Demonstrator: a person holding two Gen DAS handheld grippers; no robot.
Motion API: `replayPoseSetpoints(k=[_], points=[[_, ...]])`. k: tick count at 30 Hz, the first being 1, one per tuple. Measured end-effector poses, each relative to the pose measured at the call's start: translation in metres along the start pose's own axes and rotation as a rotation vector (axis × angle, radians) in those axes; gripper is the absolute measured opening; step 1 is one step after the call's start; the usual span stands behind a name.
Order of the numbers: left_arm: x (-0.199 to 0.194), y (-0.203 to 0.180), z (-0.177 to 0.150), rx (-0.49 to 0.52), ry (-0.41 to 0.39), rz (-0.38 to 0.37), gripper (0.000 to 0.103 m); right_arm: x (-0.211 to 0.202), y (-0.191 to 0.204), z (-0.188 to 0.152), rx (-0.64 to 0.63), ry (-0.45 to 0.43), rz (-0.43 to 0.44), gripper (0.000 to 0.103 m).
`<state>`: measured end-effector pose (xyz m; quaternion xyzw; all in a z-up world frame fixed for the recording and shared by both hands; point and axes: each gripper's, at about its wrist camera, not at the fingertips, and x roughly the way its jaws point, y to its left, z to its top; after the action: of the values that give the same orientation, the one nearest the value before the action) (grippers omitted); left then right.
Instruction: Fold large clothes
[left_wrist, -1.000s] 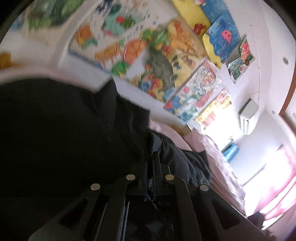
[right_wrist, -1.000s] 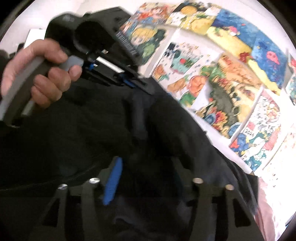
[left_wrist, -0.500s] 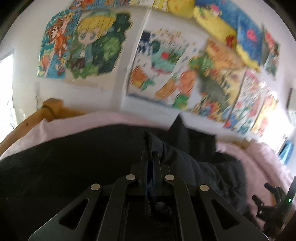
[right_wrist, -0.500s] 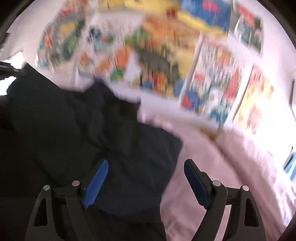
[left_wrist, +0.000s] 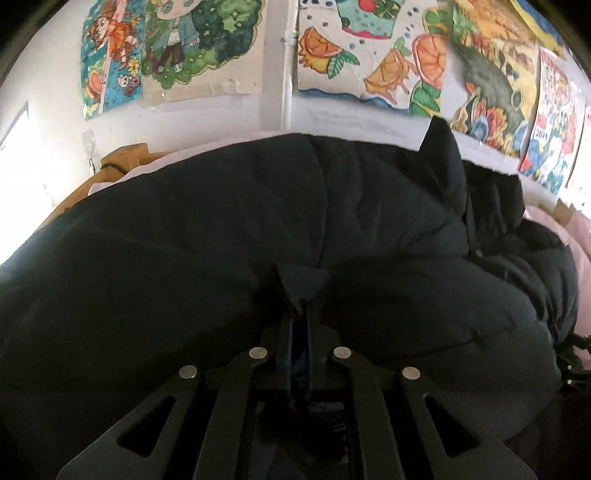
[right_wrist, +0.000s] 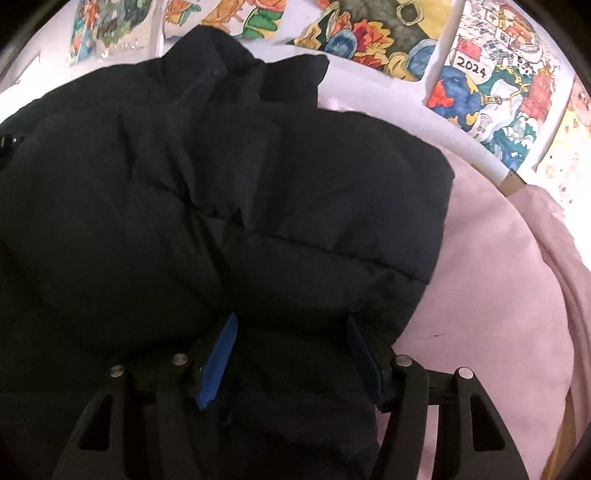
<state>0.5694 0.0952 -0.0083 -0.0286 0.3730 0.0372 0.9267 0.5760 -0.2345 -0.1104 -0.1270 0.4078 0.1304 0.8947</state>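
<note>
A black puffy jacket (left_wrist: 369, 221) lies spread on a pink bed, its collar end toward the wall. My left gripper (left_wrist: 300, 314) pinches a small fold of the jacket's fabric between nearly closed fingers, and its jaws are starting to open. In the right wrist view the jacket (right_wrist: 258, 184) fills the left and centre. My right gripper (right_wrist: 291, 328) straddles the jacket's near edge. Its blue pads (right_wrist: 221, 350) stand apart with padded fabric between them, and the jaws are closing.
Pink bedding (right_wrist: 480, 277) shows bare to the right of the jacket, bunched at the far right. A wall of colourful posters (left_wrist: 369, 44) runs along the bed's far side. A wooden bed corner (left_wrist: 122, 158) sticks up at the left.
Both grippers have tilted down from the posters to the bed. The jacket, held up before the wall earlier, now lies on the bedding. The right jaws stand a little narrower than half a second ago.
</note>
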Motion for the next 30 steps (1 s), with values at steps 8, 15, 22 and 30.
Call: replayPoseSetpoints(k=[8, 15, 22, 30], points=[[-0.006, 0.004, 0.002, -0.023, 0.012, -0.028, 0.021, 0.002, 0.002, -0.005, 0.002, -0.025, -0.012, 0.061], [-0.044, -0.003, -0.003, -0.001, -0.021, -0.065, 0.071, -0.014, -0.001, -0.005, 0.018, -0.051, -0.028, 0.096], [-0.094, 0.018, -0.021, -0.081, -0.058, -0.039, 0.081, -0.038, -0.007, -0.006, 0.022, -0.084, 0.002, 0.099], [-0.157, 0.054, -0.056, -0.196, -0.091, -0.005, 0.082, -0.080, 0.021, 0.004, -0.051, -0.156, 0.102, 0.101]])
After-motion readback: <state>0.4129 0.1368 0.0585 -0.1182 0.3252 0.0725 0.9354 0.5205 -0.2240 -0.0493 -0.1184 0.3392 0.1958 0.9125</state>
